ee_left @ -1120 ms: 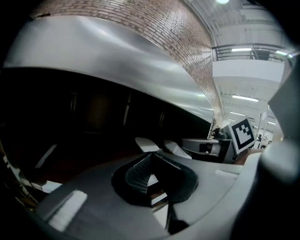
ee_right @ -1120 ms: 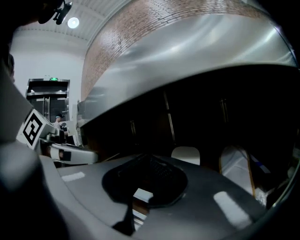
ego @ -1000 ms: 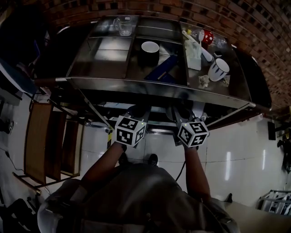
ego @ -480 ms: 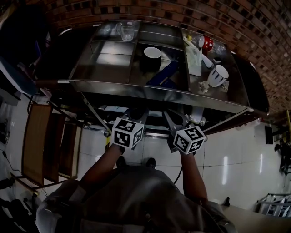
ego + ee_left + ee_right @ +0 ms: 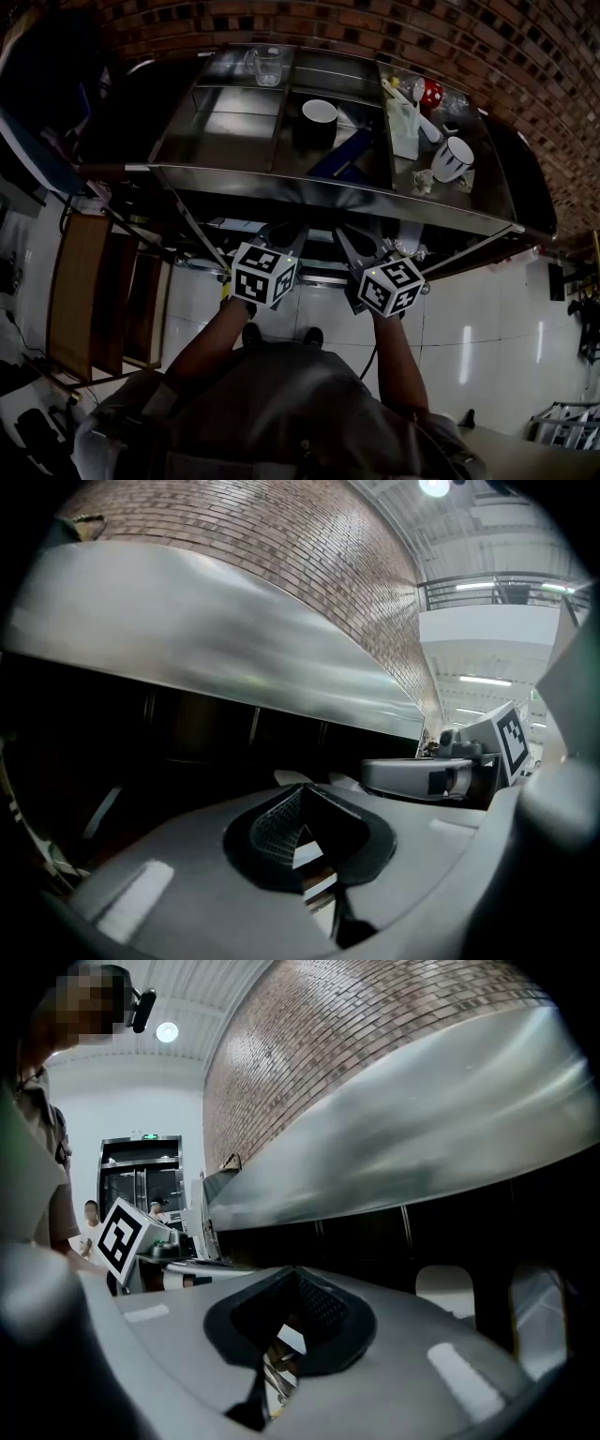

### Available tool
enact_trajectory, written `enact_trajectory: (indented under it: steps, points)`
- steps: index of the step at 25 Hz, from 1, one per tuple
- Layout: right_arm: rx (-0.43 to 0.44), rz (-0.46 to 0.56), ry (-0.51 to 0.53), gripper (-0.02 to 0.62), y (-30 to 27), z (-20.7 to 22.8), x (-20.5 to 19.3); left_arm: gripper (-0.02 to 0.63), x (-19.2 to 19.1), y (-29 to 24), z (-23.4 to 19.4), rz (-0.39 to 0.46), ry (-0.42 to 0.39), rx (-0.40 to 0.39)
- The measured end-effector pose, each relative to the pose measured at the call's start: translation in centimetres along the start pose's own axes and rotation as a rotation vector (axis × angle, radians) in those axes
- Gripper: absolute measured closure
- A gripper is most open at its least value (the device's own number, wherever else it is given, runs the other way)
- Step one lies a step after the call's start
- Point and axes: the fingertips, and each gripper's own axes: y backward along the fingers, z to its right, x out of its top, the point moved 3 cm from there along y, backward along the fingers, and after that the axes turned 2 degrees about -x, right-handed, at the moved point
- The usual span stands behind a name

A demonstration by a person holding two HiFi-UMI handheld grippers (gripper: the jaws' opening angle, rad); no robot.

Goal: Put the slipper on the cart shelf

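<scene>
Left gripper [image 5: 302,810], below the cart [image 5: 328,183] front rim: jaws closed together, nothing held. Right gripper [image 5: 298,1290] just beside it: same, empty. Slipper not surely seen; pale shapes [image 5: 446,1290] under cart top may be it. Progress unclear: nothing carried now.
</scene>
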Motion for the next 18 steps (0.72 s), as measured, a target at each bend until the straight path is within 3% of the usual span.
enact_trajectory:
  steps: [18]
  points:
    - [0.025, 0.004, -0.004, 0.595, -0.15, -0.68, 0.13, 0.598, -0.13, 0.74, 0.18, -0.002, 0.0, -0.008]
